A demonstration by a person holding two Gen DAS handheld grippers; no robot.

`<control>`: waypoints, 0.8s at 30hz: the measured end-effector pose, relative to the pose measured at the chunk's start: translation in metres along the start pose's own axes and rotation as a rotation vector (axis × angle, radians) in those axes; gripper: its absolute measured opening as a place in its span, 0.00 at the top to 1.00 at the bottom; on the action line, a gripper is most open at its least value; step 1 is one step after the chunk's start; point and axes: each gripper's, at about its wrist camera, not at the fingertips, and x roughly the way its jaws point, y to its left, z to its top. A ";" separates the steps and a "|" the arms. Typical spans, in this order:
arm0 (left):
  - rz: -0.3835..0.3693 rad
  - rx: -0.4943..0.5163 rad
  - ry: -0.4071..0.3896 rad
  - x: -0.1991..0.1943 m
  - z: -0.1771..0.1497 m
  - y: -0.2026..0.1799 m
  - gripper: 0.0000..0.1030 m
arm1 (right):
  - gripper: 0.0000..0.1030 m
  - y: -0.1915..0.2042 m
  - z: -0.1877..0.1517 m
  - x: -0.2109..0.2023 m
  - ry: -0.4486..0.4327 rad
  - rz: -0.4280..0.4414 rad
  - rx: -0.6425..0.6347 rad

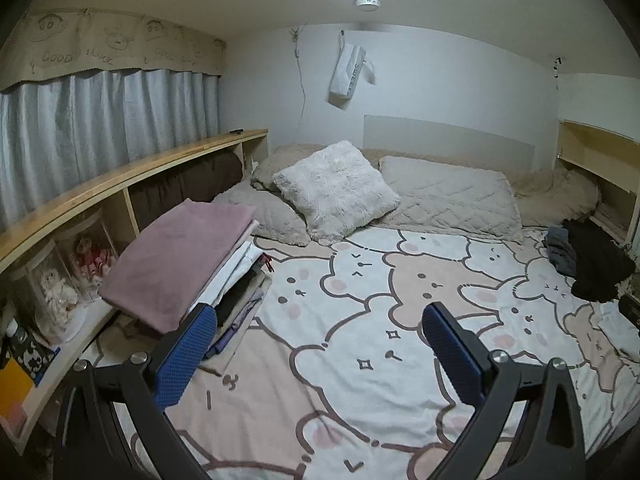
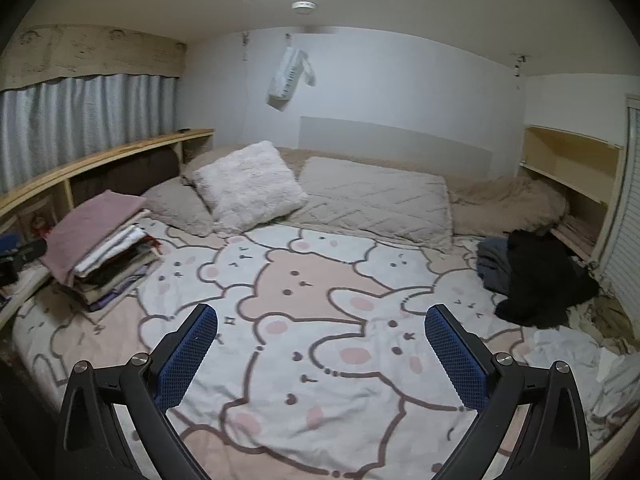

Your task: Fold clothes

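The crumpled black garment (image 2: 544, 276), heaped with a grey one (image 2: 494, 262) at the bed's far right edge, is probably taken next. It lies nearer the right gripper (image 2: 320, 344), ahead and rightward. Both that and the left gripper (image 1: 320, 344) are held spread and empty, the stack of folded clothes topped by a mauve cloth (image 1: 180, 264) being just left of the latter.

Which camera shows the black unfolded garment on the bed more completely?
The right wrist view: the black garment lies whole beside grey clothes. In the left wrist view it sits small at the distorted right edge.
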 end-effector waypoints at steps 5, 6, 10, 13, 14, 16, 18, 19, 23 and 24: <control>0.029 0.010 -0.010 0.012 -0.002 0.002 0.00 | 0.00 -0.009 -0.009 0.006 -0.007 0.022 0.047; 0.035 0.017 -0.014 0.014 -0.003 0.002 0.00 | 0.00 -0.011 -0.010 0.006 -0.021 0.044 0.059; 0.038 0.026 -0.014 0.020 -0.008 0.002 0.00 | 0.00 -0.013 -0.012 0.007 -0.049 0.039 0.066; 0.033 0.026 -0.004 0.025 -0.013 0.004 0.00 | 0.00 -0.011 -0.012 0.014 -0.034 0.013 0.063; 0.030 0.025 0.000 0.027 -0.015 0.005 0.00 | 0.00 -0.010 -0.012 0.017 -0.026 0.010 0.065; 0.014 0.016 0.012 0.030 -0.017 0.006 0.00 | 0.00 -0.011 -0.014 0.026 0.005 0.015 0.082; 0.000 0.009 0.024 0.033 -0.019 0.006 0.00 | 0.00 -0.011 -0.016 0.034 0.028 0.015 0.096; -0.006 0.006 0.029 0.034 -0.020 0.006 0.00 | 0.00 -0.011 -0.017 0.037 0.037 0.007 0.094; 0.000 0.019 0.025 0.037 -0.022 0.004 0.00 | 0.00 -0.008 -0.021 0.044 0.054 -0.023 0.075; -0.004 0.019 0.026 0.038 -0.022 0.004 0.00 | 0.00 -0.008 -0.021 0.045 0.059 -0.023 0.074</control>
